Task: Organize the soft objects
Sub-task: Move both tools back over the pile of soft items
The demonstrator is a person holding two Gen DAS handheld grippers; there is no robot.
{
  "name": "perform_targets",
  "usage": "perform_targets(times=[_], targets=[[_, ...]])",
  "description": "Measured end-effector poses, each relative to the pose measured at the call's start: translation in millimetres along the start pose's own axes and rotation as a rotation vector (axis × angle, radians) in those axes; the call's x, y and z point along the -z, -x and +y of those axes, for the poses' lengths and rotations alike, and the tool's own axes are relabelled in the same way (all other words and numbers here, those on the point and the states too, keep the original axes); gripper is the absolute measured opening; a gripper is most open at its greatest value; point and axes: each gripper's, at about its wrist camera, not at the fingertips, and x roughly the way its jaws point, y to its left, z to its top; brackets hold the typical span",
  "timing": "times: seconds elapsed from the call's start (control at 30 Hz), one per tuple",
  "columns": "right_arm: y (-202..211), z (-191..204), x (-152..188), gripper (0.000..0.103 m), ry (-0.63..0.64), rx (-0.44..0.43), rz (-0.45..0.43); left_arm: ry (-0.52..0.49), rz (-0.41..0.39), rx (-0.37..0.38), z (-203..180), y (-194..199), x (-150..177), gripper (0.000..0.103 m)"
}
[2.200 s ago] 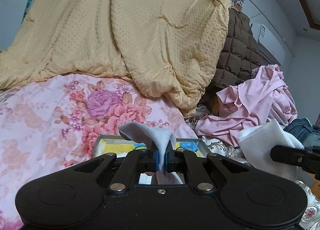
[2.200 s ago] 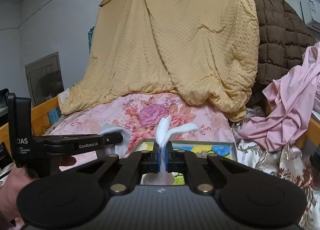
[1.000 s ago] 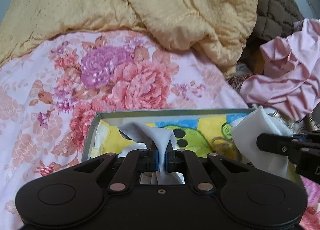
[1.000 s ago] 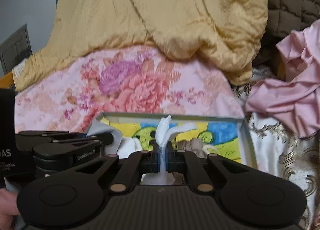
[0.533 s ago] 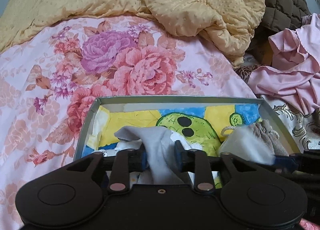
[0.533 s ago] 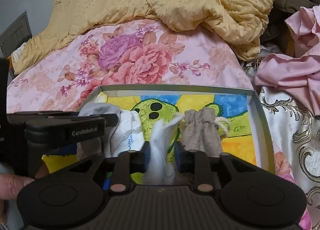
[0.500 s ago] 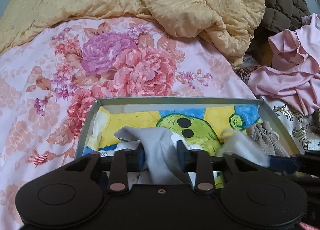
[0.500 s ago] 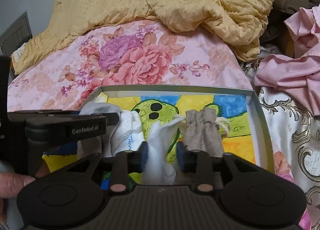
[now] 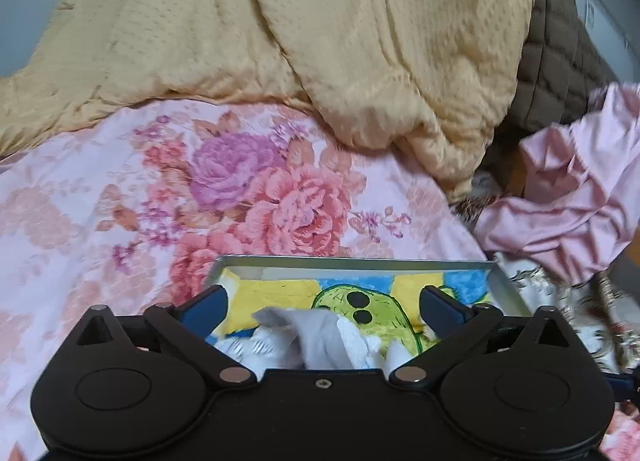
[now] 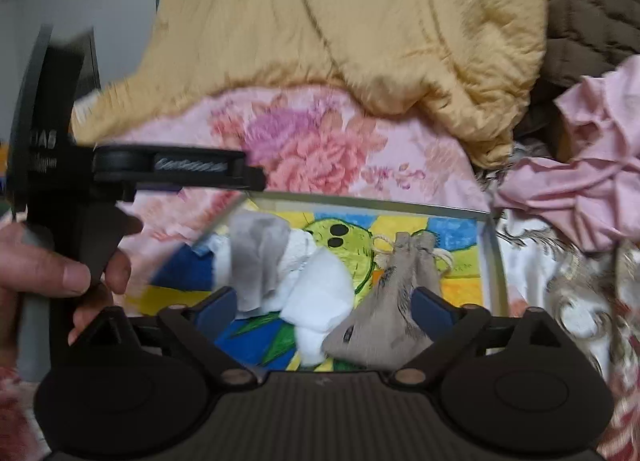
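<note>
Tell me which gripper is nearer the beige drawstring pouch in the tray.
Right. The pouch lies between the opening jaws of the right gripper, untouched by them. The left gripper hangs over the tray's far left corner, across the grey cloth from it.

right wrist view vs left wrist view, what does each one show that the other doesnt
Only the right wrist view shows the beige drawstring pouch, the white cloth, and the person's hand holding the left gripper. Only the left wrist view shows that gripper's own fingers, opening, pads clear of the grey cloth. Both share the tray with the green cartoon, the grey cloth, yellow quilt and pink garment.
</note>
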Motion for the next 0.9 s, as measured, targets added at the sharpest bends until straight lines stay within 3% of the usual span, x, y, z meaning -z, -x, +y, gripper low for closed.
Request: perform_targets(times=[0.17, 0.5, 0.7, 0.9], targets=[[54, 6, 33, 0.1, -0.038, -0.005, 0.01, 0.072, 0.018, -0.028, 16, 55, 34, 0.102], [146, 18, 76, 0.1, -0.093, 0.007, -0.008, 0.037, 0.044, -0.059, 9, 165, 99, 0.102], [170, 25, 104, 0.101, -0.1, -0.025, 0.034, 0.041, 0.08, -0.06, -3, 207, 131, 0.102], [174, 41, 125, 0.101, 0.021, 0.002, 0.049, 0.071, 0.082, -0.098, -7, 239, 149, 0.102]])
